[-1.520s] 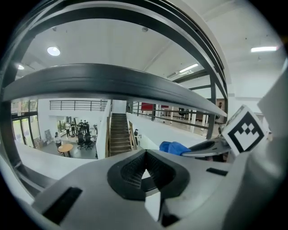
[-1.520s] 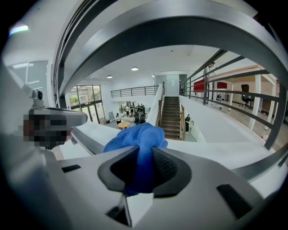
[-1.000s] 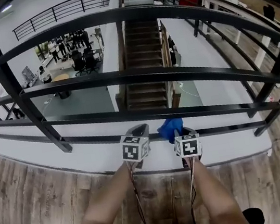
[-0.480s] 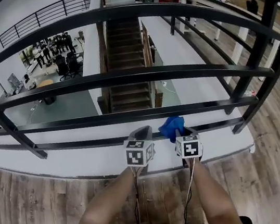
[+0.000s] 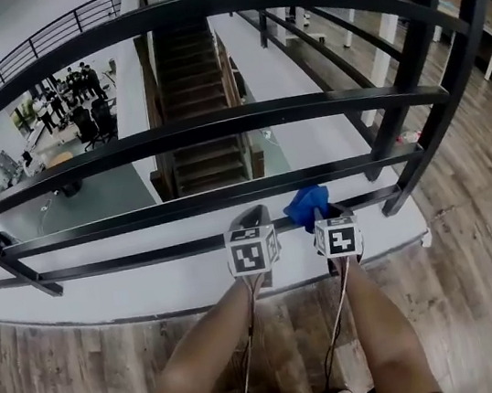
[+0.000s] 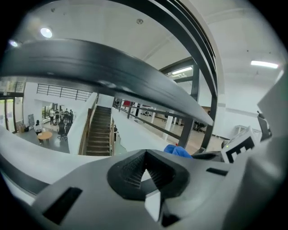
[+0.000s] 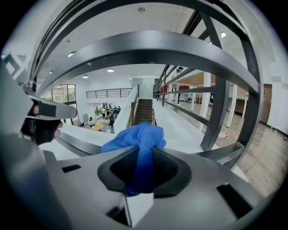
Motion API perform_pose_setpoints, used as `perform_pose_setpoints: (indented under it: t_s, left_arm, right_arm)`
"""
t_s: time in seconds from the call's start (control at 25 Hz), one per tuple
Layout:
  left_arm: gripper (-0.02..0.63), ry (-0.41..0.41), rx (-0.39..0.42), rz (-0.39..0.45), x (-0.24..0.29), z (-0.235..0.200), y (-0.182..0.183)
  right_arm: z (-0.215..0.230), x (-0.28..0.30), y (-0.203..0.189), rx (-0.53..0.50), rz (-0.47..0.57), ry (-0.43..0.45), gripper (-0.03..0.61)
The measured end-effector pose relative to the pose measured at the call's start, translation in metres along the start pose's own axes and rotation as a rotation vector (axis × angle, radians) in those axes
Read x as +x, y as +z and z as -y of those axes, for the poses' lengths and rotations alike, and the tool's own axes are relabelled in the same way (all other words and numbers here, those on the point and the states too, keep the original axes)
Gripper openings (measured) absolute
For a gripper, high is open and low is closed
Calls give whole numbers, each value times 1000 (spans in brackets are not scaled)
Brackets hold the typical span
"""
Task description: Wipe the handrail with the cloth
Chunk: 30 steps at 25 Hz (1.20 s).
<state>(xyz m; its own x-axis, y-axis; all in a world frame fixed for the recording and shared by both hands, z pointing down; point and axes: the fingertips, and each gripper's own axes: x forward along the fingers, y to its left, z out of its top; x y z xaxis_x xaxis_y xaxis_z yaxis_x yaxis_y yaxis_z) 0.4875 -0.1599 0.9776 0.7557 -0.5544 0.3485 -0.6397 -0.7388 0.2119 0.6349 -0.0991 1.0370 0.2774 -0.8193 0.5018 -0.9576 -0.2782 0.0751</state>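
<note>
At the balcony railing, the right gripper is clenched on the blue cloth, which is pinched through its middle so that a bunched wad stands proud of the jaws. In the head view that wad sits low, level with the bottom bars. The handrail runs well above it. No view shows the cloth touching any bar, so wiping contact is judged not yet made. The left gripper has its jaws closed together with nothing between them, and it is held just beside the right one.

Risks noted:
- The grip takes only a narrow fold. Drag along the metal could pull the cloth free, and it would then drop through the open rails towards the lower floor, where people are gathered.
- The wad is small, so a hard jaw edge may meet the rail instead of fabric.
- The idle left gripper may knock a bar during a sideways stroke.
</note>
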Motion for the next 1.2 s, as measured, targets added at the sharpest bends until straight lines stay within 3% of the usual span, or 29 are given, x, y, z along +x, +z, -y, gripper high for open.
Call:
perform_pose_setpoints:
  t_s: [0.28, 0.76, 1.04, 1.2]
  left_arm:
    - [5, -57, 42, -13, 47, 68, -10]
    - [5, -150, 32, -67, 108, 166, -9]
    - [4, -190, 23, -63, 114, 170, -19]
    - [5, -196, 44, -27, 98, 147, -16]
  right_arm:
    - [78, -2, -5, 3, 12, -41, 92]
    - [212, -4, -8, 30, -7, -147, 92]
    - [244, -7, -12, 33, 30, -213, 92]
    - [227, -17, -8, 101, 92, -210, 92]
